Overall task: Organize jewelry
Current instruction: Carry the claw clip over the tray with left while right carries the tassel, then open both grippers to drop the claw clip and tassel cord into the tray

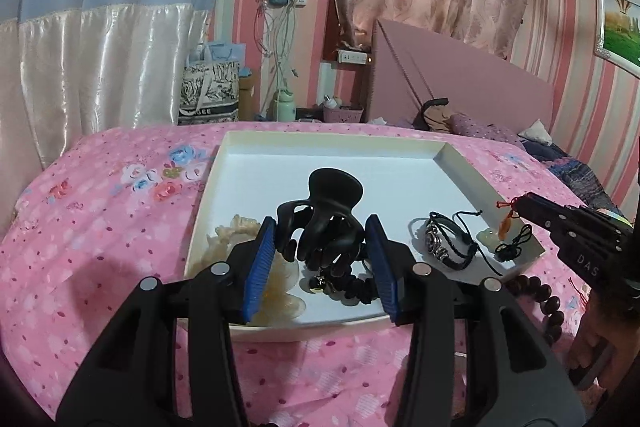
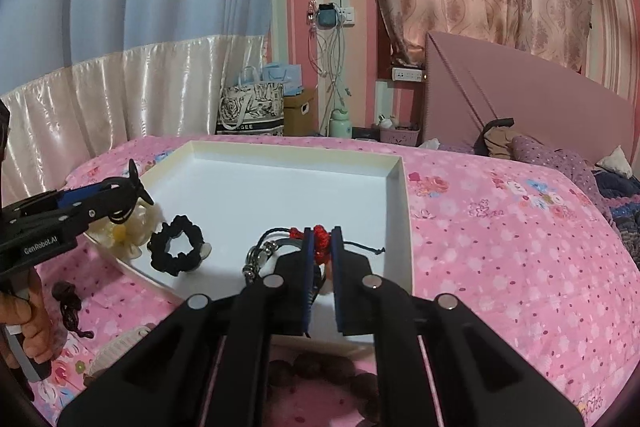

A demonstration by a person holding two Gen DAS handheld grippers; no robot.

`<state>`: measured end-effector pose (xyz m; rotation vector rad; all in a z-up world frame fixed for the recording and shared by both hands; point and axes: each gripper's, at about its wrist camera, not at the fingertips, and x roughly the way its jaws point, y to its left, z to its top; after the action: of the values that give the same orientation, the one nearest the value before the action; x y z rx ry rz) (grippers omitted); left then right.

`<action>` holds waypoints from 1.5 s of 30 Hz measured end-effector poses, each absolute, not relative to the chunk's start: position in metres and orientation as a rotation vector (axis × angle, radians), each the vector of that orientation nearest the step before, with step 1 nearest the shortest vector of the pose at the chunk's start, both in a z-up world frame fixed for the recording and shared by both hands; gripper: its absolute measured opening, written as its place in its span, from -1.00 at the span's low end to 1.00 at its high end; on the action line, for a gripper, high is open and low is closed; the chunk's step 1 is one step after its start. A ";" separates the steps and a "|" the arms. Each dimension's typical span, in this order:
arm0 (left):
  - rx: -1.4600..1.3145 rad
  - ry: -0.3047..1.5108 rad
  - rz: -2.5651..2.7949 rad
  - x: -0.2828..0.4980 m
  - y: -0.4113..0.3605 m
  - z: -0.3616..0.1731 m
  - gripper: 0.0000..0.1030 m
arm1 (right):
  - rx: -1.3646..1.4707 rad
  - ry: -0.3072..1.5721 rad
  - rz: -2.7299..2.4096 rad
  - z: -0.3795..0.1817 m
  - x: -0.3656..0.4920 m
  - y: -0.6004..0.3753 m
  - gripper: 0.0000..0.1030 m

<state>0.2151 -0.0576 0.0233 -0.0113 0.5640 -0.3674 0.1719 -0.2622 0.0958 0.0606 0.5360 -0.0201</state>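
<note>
**Two things in the air, and both could slip**

On the far left of the tray (image 1: 404, 147), a cream flower clip (image 1: 280, 287) lies near the rim. Just over it, the left gripper (image 1: 320, 259) is clenched on a black hair claw (image 1: 320, 215). The blue pads (image 1: 262, 267) press its sides. The claw is round and smooth. If the squeeze is weak, it could pop out and land on the cream clip or roll onto the bed (image 1: 100, 227). If it is let go too near the edge, it could tip over the low wall.

Right below the claw sits a black scrunchie (image 2: 176, 251). The claw could land on it and snag it.

Further right in the tray lie a black cord bracelet (image 1: 448, 239) and a pale charm (image 1: 490, 235). The right gripper (image 2: 320, 255) is pinched tight on a red knot (image 2: 322, 237), and an orange pendant (image 1: 505, 223) hangs under it, just over the charm. The thin black cord (image 1: 512, 243) trails down. It could catch on the bracelet and drag it along, or tangle into a knot.

Nearest, outside the tray, brown beads (image 1: 552, 311) lie on the bed. A sleeve or hand could knock them to the floor.
</note>
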 end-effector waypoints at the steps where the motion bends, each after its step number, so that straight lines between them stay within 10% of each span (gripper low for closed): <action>1: -0.009 0.572 -0.362 0.216 -0.058 0.021 -0.13 | 0.064 0.537 -0.021 0.096 0.171 -0.263 -0.85; 32: 0.078 0.700 -0.318 0.229 -0.077 -0.003 0.06 | 0.143 0.693 0.028 0.072 0.199 -0.274 -0.77; 36: 0.086 0.677 -0.274 0.225 -0.075 -0.001 0.57 | 0.126 0.696 0.029 0.072 0.199 -0.271 0.16; 45: -0.053 0.582 -0.248 0.207 -0.039 0.037 0.69 | 0.340 0.528 0.069 0.135 0.160 -0.339 0.20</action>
<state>0.2074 -0.0395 0.0374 -0.0530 0.5821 -0.2476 0.1601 -0.3387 0.1351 0.3399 0.5281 0.0687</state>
